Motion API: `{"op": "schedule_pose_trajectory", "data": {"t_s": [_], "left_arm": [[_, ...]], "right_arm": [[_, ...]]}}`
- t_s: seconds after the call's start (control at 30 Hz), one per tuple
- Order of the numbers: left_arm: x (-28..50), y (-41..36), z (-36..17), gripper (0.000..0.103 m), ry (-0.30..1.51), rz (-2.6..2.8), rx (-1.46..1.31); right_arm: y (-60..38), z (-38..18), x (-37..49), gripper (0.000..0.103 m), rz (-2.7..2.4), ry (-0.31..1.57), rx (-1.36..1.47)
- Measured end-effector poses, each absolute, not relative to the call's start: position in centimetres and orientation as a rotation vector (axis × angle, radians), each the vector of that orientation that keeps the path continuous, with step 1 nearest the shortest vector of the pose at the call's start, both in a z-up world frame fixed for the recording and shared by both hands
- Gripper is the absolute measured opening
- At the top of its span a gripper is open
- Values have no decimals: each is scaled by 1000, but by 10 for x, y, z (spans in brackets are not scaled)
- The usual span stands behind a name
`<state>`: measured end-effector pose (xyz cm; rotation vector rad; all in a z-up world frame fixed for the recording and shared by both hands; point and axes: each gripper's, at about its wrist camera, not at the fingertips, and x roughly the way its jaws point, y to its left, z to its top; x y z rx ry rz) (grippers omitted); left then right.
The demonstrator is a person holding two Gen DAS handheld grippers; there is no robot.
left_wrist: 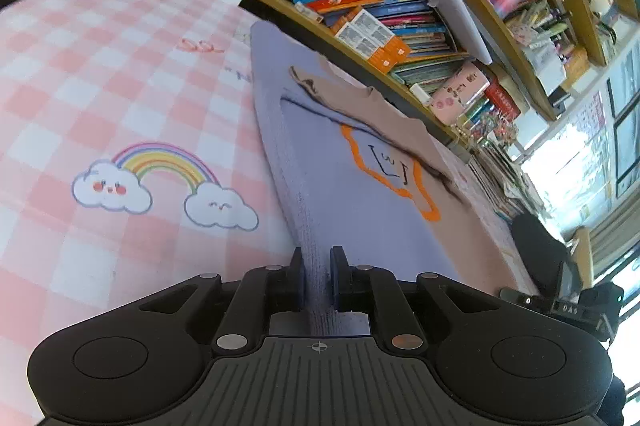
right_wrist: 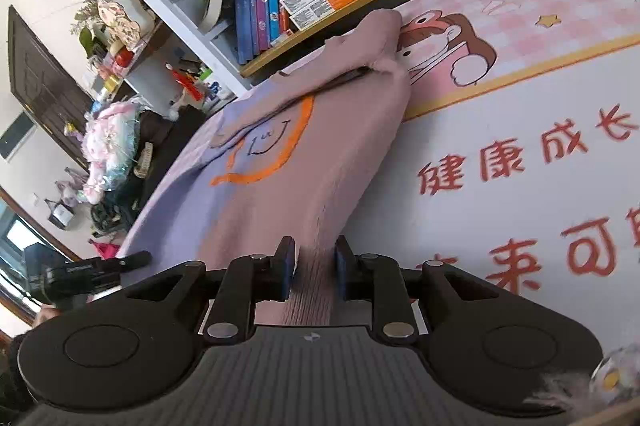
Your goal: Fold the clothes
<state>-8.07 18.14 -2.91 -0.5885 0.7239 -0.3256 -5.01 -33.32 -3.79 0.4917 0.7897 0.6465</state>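
Knit fabric sits pinched in both our grippers. Our left gripper (left_wrist: 316, 276) is closed narrow on the ribbed lilac hem of the sweater (left_wrist: 360, 210), with the blue pads pressing the cloth from both sides. Our right gripper (right_wrist: 311, 272) is likewise clamped on the ribbed hem at the pinkish side of the same sweater (right_wrist: 280, 186), fabric bunched between its pads. In each wrist view the other gripper shows at the edge, so we hold the two near corners of the hem.

From those corners the sweater runs away from us over the bench (left_wrist: 120, 98), which wears a pink checked mat with a rainbow (left_wrist: 164, 182) print on the left and large red characters (right_wrist: 520, 162) on the right. The garment lies close to the bookshelf (left_wrist: 380, 10) at the far side. Its front is up, showing the orange star outline (left_wrist: 396, 182) with a little face.

We judge the fold as partly done: a pinkish sleeve (left_wrist: 360, 102) already lies across the chest on one side, at the far end. The hem is not yet brought up to the shoulders, so the lengthwise fold is left, and we cannot tell how the other sleeve lies.

The sweater's long axis points straight away from us, hem nearest, neckline toward the shelf.
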Motion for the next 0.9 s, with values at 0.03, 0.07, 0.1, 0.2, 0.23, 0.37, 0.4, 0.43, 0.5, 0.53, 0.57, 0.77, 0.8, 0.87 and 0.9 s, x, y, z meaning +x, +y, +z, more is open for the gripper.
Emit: {"op": "schedule_pose_trajectory", "data": {"t_s": [0.03,0.07,0.1,0.2,0.23,0.37,0.4,0.43,0.5,0.53,0.57,0.77,0.8,0.87,0.9], "left_arm": [[-80,182,-30,12,722,-328,-597],[-80,183,-31,12,722,-330,-602],[-80,182,-31,13,722,-330,-597],[-80,180,-29,14,721,-333,-565],[-80,180,-29,14,719,-333,-564],[-82,181,-30,14,708,-334,-580],[-82,181,-30,14,708,-334,-581],[-81,181,-30,14,708,-334,-580],[-81,180,-30,14,710,-333,-574],[-81,180,-29,14,710,-333,-572],[-81,180,-29,14,710,-333,-571],[-81,181,-30,14,710,-335,-571],[-81,181,-30,14,710,-335,-571],[-81,181,-30,14,710,-335,-571],[-81,181,-30,14,710,-335,-571]], "right_arm": [[-333,-38,-52,20,652,788,494],[-333,-38,-52,20,652,788,497],[-333,-38,-52,20,652,787,499],[-332,-37,-52,19,650,786,497],[-331,-37,-52,19,649,786,496],[-331,-38,-53,19,651,783,496],[-330,-37,-53,19,651,779,485],[-330,-37,-54,19,651,775,473],[-327,-36,-56,19,651,765,444],[-327,-36,-56,19,652,763,440],[-327,-37,-57,19,652,761,437],[-329,-38,-56,20,660,763,453],[-330,-38,-56,20,661,764,456],[-330,-38,-56,20,662,765,463],[-330,-38,-56,20,662,765,463]]}}
